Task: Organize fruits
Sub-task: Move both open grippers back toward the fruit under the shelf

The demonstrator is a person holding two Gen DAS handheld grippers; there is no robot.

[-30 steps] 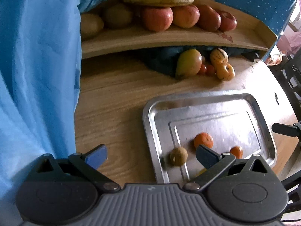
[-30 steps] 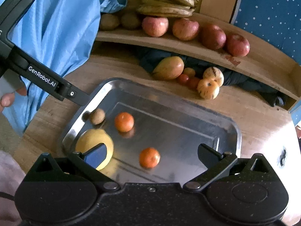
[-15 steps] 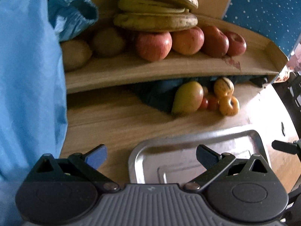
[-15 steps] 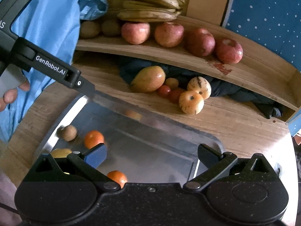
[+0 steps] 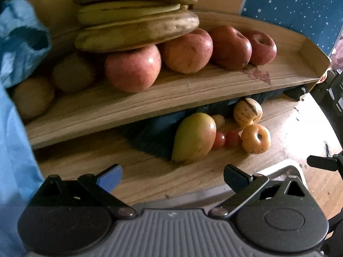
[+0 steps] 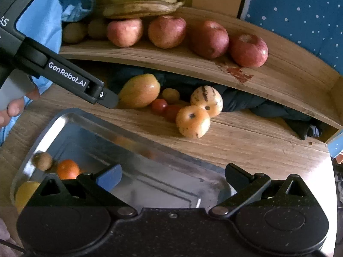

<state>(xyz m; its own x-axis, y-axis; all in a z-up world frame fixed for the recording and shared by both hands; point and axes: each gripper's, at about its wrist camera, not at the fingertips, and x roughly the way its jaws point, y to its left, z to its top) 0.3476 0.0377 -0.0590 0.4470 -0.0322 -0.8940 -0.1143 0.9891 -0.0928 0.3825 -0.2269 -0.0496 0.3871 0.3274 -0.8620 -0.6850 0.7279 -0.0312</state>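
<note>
- Partly done, by the look of things: a kiwi [image 6: 42,160], an orange [image 6: 68,168] and a yellow fruit [image 6: 25,192] already in the metal tray [image 6: 133,150], bunched at its left end.
- Still loose on the tabletop [image 6: 246,145], under the front edge of the wooden shelf [image 6: 171,59]: a mango [image 6: 139,91], two small tomatoes [image 6: 159,105] and two pale striped melons [image 6: 193,121], all touching or nearly so.
- Mango smooth, green-yellow with a red blush; probably slippery and broad.
- Apples [image 5: 133,68] and bananas [image 5: 137,30] up on the shelf, kept in rows.
- Left claw [image 5: 171,175] released, empty, aimed at the mango.
- Right claw [image 6: 171,175] likewise released, empty, over the tray's far rim.
</note>
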